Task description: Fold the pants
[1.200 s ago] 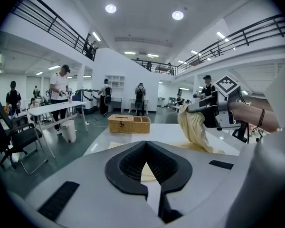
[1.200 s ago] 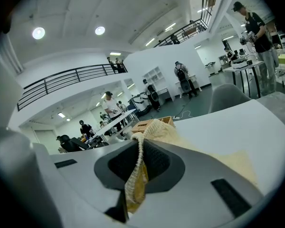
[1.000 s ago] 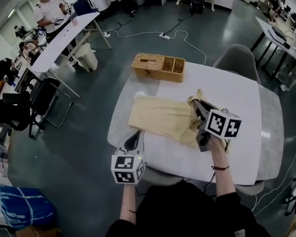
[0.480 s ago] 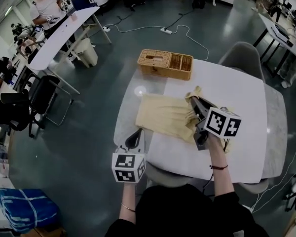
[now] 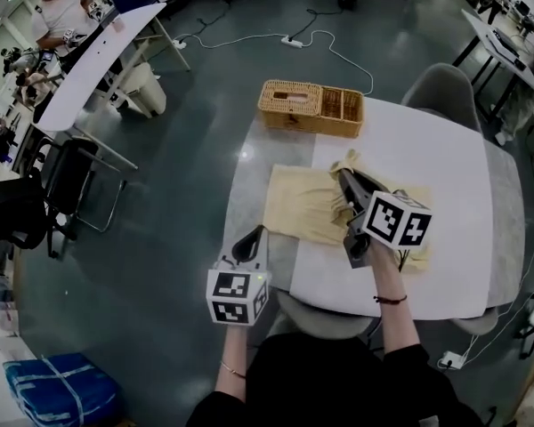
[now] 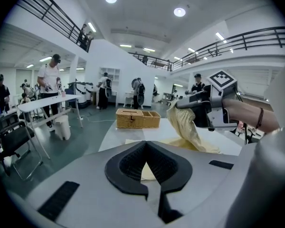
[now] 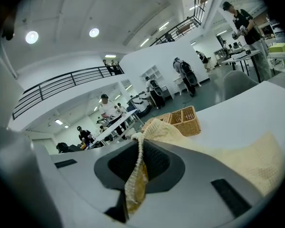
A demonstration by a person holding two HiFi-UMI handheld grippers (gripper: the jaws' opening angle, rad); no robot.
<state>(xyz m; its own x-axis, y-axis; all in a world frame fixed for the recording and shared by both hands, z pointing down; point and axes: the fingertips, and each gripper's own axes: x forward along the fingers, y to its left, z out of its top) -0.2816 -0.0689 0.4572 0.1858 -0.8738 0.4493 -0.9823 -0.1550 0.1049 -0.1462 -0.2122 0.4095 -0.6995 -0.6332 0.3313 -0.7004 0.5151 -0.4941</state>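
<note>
Right gripper (image 5: pixel 343 177) clamps a raised edge of the pants (image 5: pixel 298 205); left gripper (image 5: pixel 256 232) (jaws together, empty) hovers near them.

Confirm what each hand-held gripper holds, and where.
The right hand-held gripper is shut on the pants, pinching a bunched edge raised above the table. The left hand-held gripper has its jaws together and holds nothing.
</note>
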